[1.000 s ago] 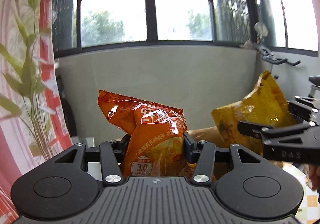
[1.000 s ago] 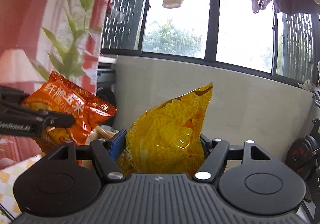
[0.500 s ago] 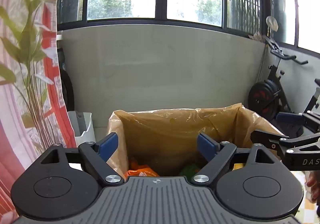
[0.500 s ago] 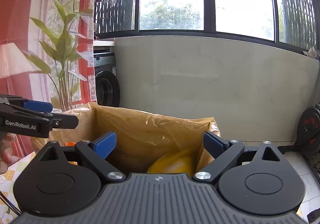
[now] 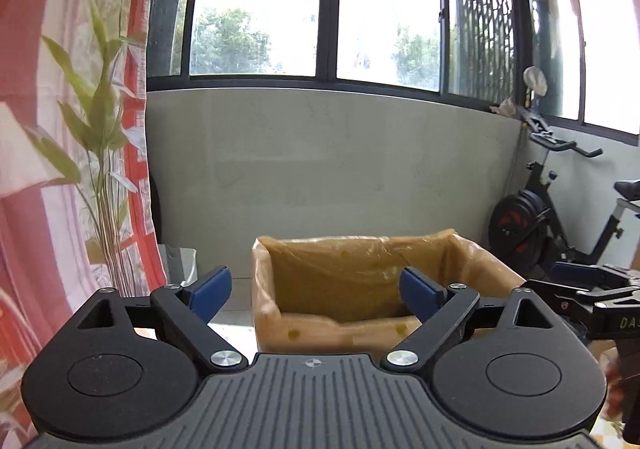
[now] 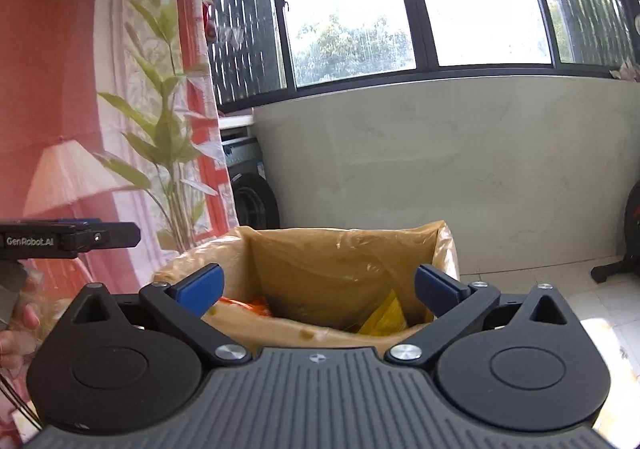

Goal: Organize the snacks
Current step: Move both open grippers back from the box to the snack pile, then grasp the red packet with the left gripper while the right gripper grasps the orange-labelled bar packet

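Left hand-held gripper (image 5: 314,289) wide open, nothing between blue pads. Right hand-held gripper (image 6: 318,287) likewise spread and empty. Just beyond both: lined box (image 6: 448,249), holding orange snack bag (image 6: 256,303) and yellow snack bag (image 6: 384,315). Drop step judged complete; next move probably calls for locating another snack, none visible outside the box. Desk surface barely visible. Farther off: grey wall (image 5: 340,161), exercise bike (image 5: 536,225), washing machine (image 6: 250,189), windows (image 6: 480,9).

Box (image 6: 344,269) with a plastic liner sitting open at the top, orange bag (image 6: 256,303) and yellow bag (image 6: 384,319) lying low inside, room showing above them, grey wall (image 5: 320,169) standing behind, curtain (image 5: 60,209) hanging left, exercise bike (image 5: 536,217) standing right.
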A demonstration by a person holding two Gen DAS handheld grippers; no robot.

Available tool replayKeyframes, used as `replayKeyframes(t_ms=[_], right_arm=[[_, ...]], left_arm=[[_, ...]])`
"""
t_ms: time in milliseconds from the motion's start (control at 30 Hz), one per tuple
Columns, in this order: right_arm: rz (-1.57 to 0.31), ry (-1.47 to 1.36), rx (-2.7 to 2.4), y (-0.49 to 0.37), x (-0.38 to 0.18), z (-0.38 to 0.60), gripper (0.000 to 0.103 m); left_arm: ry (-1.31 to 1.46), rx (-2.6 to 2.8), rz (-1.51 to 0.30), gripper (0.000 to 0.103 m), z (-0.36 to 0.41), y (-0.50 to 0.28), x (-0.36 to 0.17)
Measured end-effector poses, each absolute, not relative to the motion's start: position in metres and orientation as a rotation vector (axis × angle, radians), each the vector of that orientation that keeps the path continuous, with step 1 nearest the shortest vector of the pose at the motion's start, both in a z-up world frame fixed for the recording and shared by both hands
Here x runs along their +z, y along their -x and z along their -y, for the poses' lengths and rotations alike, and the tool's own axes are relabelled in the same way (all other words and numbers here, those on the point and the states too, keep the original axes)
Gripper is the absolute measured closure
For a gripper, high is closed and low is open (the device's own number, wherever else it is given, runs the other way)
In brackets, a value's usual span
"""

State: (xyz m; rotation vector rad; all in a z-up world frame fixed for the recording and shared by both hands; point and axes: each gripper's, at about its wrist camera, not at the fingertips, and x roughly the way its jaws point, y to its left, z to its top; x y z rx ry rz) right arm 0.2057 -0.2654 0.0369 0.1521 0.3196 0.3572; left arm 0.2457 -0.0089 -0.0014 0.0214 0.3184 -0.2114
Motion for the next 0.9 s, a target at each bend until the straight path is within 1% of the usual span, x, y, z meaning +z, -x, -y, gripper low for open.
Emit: replayKeyframes(t_ms=[300, 500, 600, 667, 767, 867, 900], right_arm=[[-0.323, -0.150, 0.344, -0.145, 0.000, 0.250, 0.000], [-0.405, -0.139, 0.359, -0.117, -0.032, 0.226, 0.000], [-0.447, -0.080, 0.356, -0.104, -0.050, 0.210, 0.001], [-0.482, -0.071, 0.389, -0.097, -0.062, 0.205, 0.005], [-0.543, -0.094, 0.425, -0.091, -0.077, 0.201, 0.016], [-0.622, -0.082, 0.440, -0.089, -0.091, 0.194, 0.027], [-0.648, -0.071, 0.443, -0.090, -0.096, 0.191, 0.033]], left_arm=[[-0.001, -0.284, -0.368, 0.011, -0.012, -0.190, -0.042], [0.019, -0.239, -0.413, 0.011, -0.019, -0.172, -0.078], [0.033, -0.211, -0.448, 0.012, -0.023, -0.165, -0.099], [0.022, -0.182, -0.463, 0.012, -0.024, -0.160, -0.110], [0.035, -0.174, -0.495, 0.014, -0.029, -0.153, -0.125], [0.043, -0.176, -0.532, 0.017, -0.032, -0.149, -0.138], [0.040, -0.176, -0.542, 0.019, -0.032, -0.149, -0.142]])
